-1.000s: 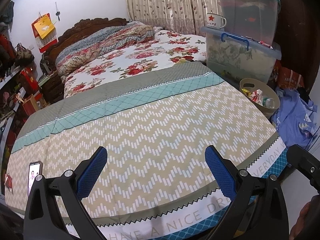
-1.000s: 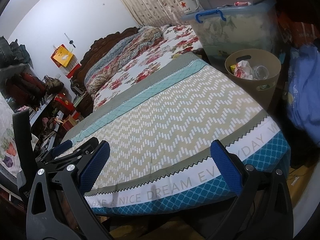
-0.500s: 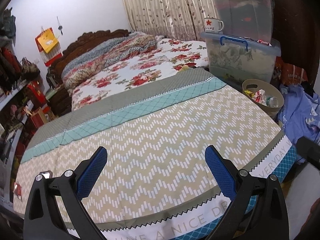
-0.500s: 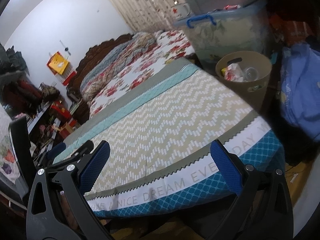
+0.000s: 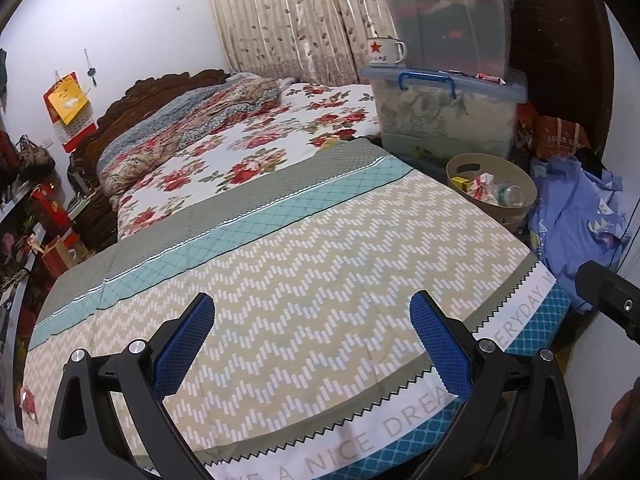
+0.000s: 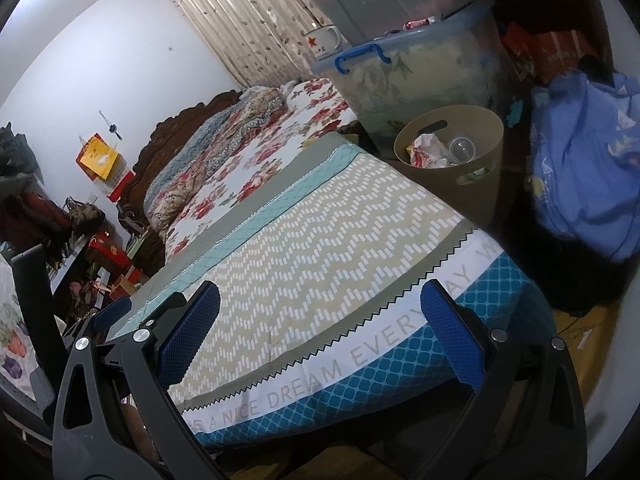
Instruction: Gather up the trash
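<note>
A tan waste bin (image 5: 520,196) stands on the floor at the bed's far right side, holding crumpled wrappers (image 5: 482,186) and a clear plastic bottle (image 5: 510,196). It also shows in the right wrist view (image 6: 486,148) with a wrapper (image 6: 428,150) and a clear cup (image 6: 462,147) inside. My left gripper (image 5: 312,340) is open and empty over the chevron bedspread (image 5: 320,260). My right gripper (image 6: 320,328) is open and empty at the bed's foot edge. The left gripper's fingers (image 6: 112,312) show at the left of the right wrist view.
Two stacked clear storage boxes (image 5: 444,120) with an enamel mug (image 5: 384,52) stand behind the bin. A blue cloth heap (image 5: 576,216) lies to the bin's right. Cluttered shelves (image 5: 36,216) run along the bed's left side. A floral quilt (image 5: 240,140) covers the far bed.
Both grippers have risen and tilted so the views show more of the room; the phone seen at the bed's left corner has left the left wrist view. Both stay open.
</note>
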The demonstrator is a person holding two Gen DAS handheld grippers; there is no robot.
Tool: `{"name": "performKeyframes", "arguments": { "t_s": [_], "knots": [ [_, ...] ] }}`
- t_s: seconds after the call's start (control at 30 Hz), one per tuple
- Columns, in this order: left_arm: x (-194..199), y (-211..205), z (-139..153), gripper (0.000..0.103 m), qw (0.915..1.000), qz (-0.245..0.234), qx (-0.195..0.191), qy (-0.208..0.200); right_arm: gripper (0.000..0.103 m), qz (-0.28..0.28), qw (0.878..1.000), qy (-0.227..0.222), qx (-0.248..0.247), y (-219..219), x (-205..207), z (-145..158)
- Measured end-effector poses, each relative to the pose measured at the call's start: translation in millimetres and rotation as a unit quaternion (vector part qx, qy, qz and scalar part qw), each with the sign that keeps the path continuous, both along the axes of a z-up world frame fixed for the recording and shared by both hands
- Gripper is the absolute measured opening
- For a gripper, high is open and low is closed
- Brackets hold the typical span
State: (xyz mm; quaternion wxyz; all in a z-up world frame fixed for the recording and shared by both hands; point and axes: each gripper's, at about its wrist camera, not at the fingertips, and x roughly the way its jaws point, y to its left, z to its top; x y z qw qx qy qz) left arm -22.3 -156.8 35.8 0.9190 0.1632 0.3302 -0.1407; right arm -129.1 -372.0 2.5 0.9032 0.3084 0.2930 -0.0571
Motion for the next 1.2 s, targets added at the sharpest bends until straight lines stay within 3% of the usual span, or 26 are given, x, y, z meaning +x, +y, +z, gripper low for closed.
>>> {"name": "performKeyframes", "arguments": {
  "t_s": [0.33,1.2],
  "knots": [
    [-4.1,-10.1,-2.8,0.094,0.9998,-0.018,0.001,0.003,0.099,-0.007,1.0,0.003,0.007,-4.7,-1.8,-4.3],
    [-2.8,-5.7,-5.7,0.094,0.9999,-0.009,0.01,0.002,0.099,-0.004,1.0,0.001,0.002,-6.0,2.2,-2.0]
  ]
}}
